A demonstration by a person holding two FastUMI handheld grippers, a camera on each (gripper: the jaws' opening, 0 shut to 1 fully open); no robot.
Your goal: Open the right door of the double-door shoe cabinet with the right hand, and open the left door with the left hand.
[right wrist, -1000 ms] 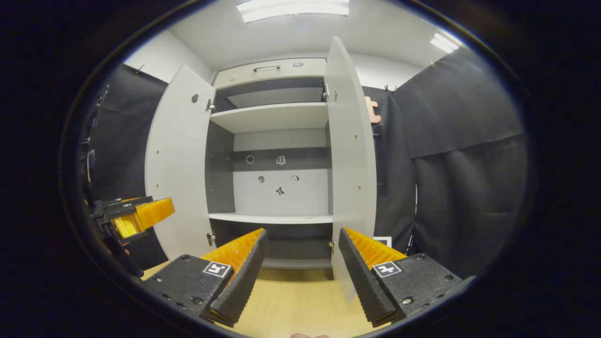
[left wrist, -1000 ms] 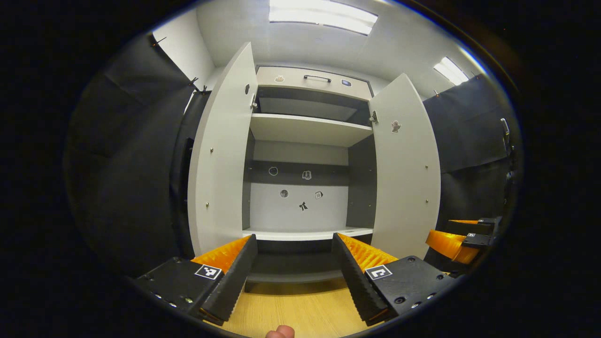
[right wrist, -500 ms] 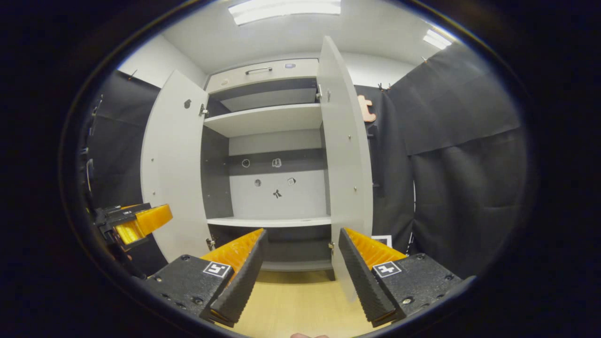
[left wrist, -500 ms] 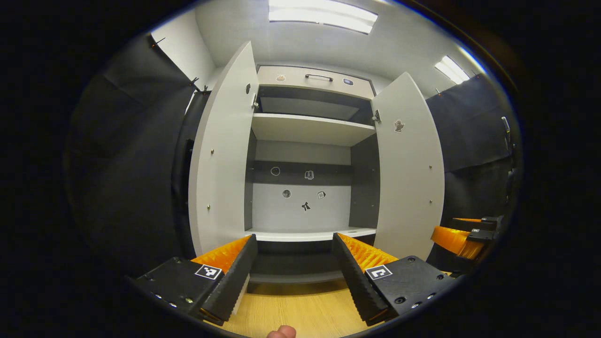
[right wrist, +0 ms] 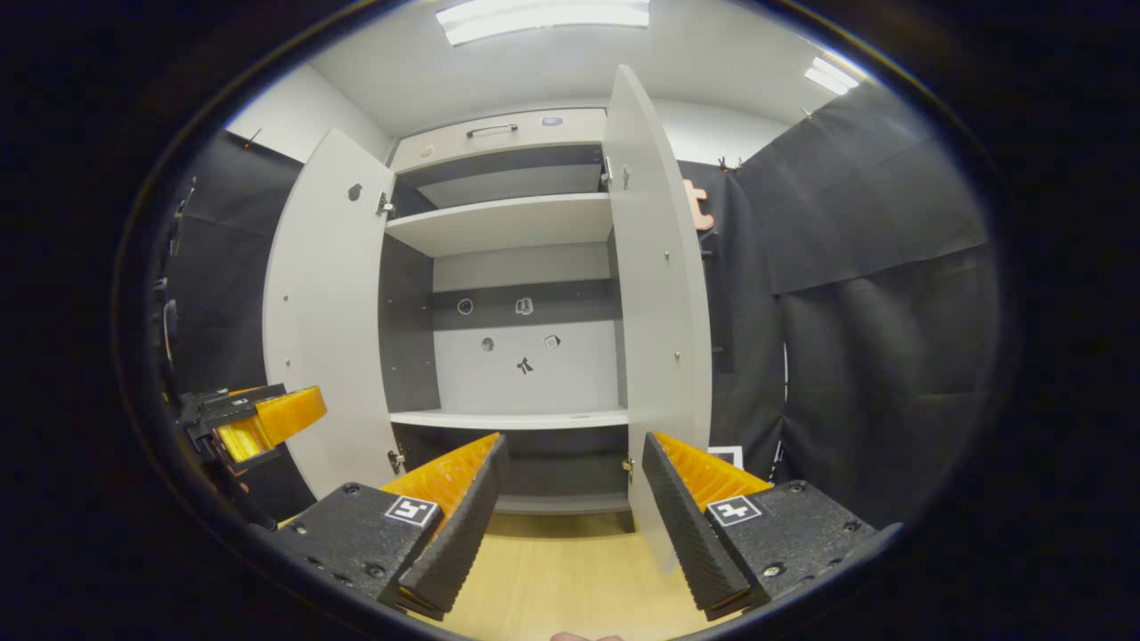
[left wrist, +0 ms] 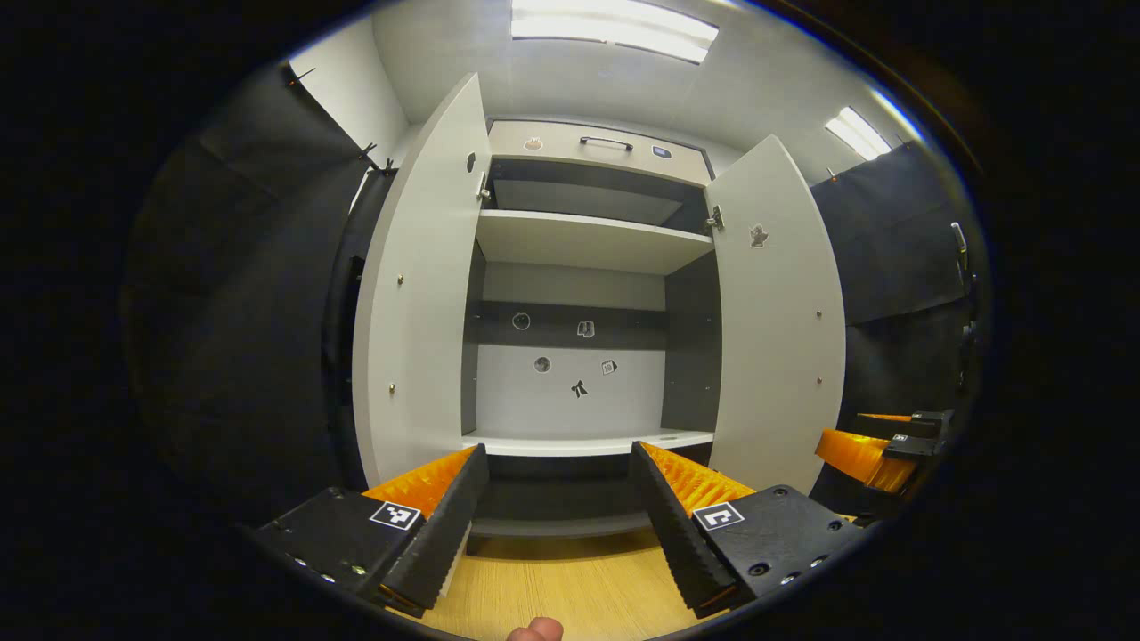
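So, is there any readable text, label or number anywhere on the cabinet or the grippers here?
None can be read.
Stickers on the shoe cabinet's back panel: small pictures, too small to tell.
Sticker on the right door: a figure, no words.
Square tags on the left gripper and right gripper: coded patterns, not text.

both views low, facing cabinet (left wrist: 579, 294) | shared: open interior

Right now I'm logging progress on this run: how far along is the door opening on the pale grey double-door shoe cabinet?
Done: the pale grey left door and right door both stand swung wide, baring the cabinet's shelves. In hand: nothing; the left gripper and right gripper hang open, clear of the doors. Left: apparently nothing.
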